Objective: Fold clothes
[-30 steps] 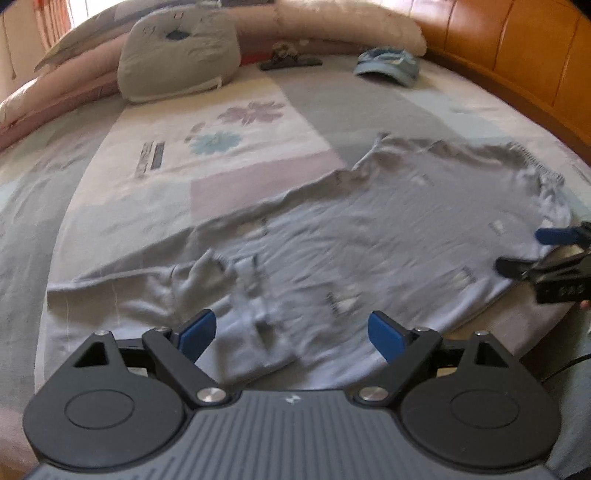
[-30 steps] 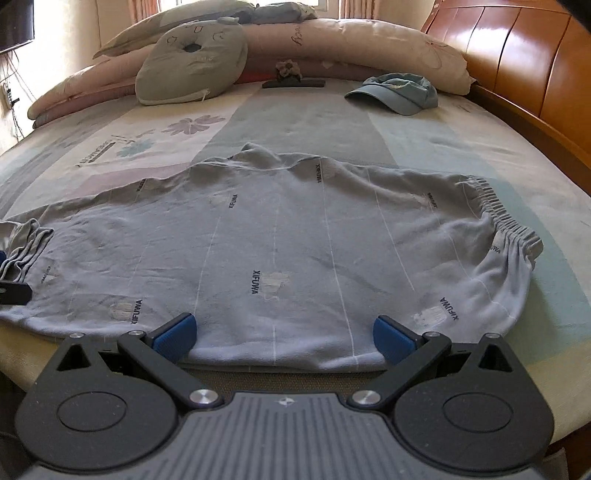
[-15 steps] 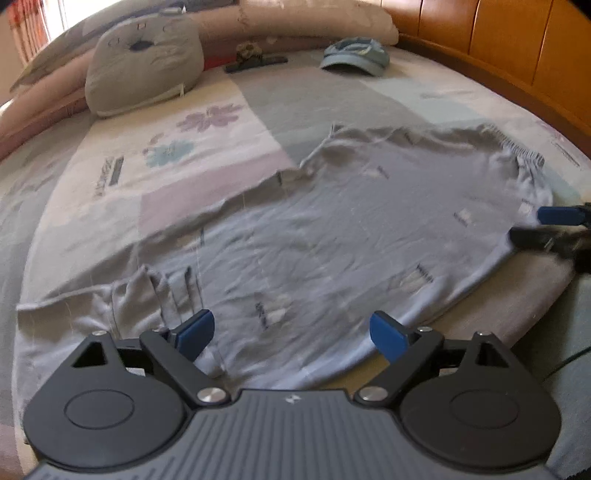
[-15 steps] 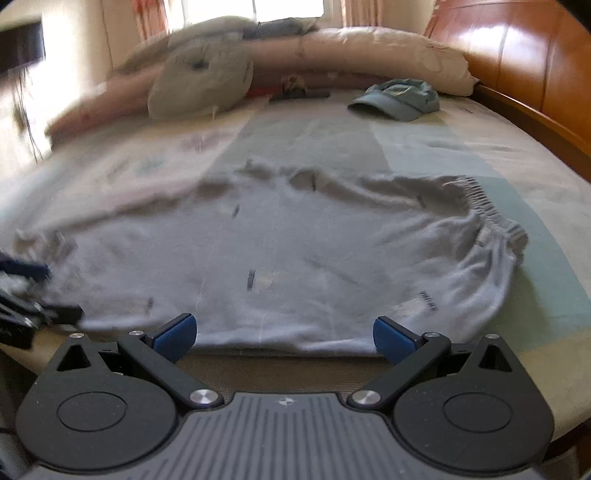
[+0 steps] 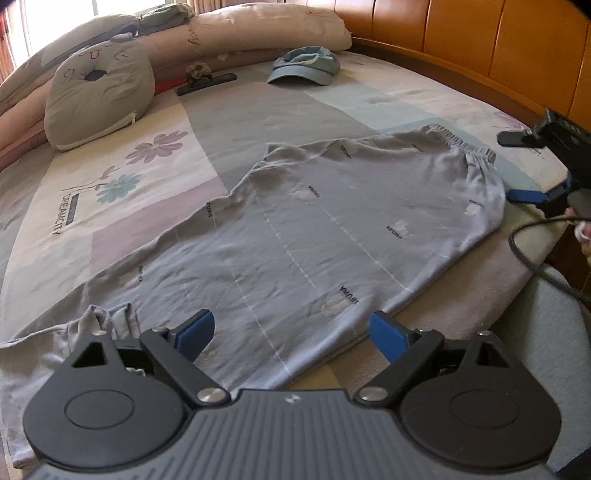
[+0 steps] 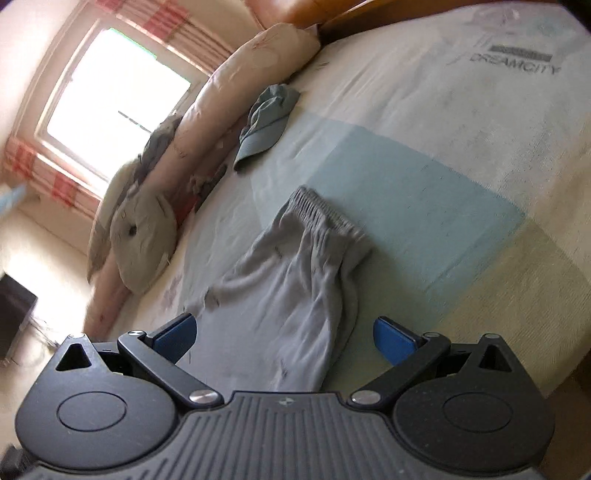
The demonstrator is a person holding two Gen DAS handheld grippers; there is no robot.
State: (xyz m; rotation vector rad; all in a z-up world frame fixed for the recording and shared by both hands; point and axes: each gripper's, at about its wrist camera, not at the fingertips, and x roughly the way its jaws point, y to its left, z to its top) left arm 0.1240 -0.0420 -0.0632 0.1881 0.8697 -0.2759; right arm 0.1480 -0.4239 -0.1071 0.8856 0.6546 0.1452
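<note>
- Here, grey trousers (image 5: 314, 236) lie flat on the patterned bedsheet (image 5: 258, 110), long axis running from the lower left of the left wrist view to the elastic waistband (image 5: 461, 142) at upper right.
- The left gripper (image 5: 291, 334) hovers spread wide over the trousers' near edge, holding nothing.
- The right gripper (image 6: 282, 334), also spread and empty, sits beside the waistband end.
- A blue cap (image 5: 304, 66), a grey cushion (image 5: 99, 92) and a rolled quilt (image 5: 258, 29) lie at the top, well apart from the trousers.

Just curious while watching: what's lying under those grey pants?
The grey pants lie flat on the patchwork bedsheet, which shows all around them. Whatever is beneath the cloth itself is covered, so anything else there cannot be seen.
</note>
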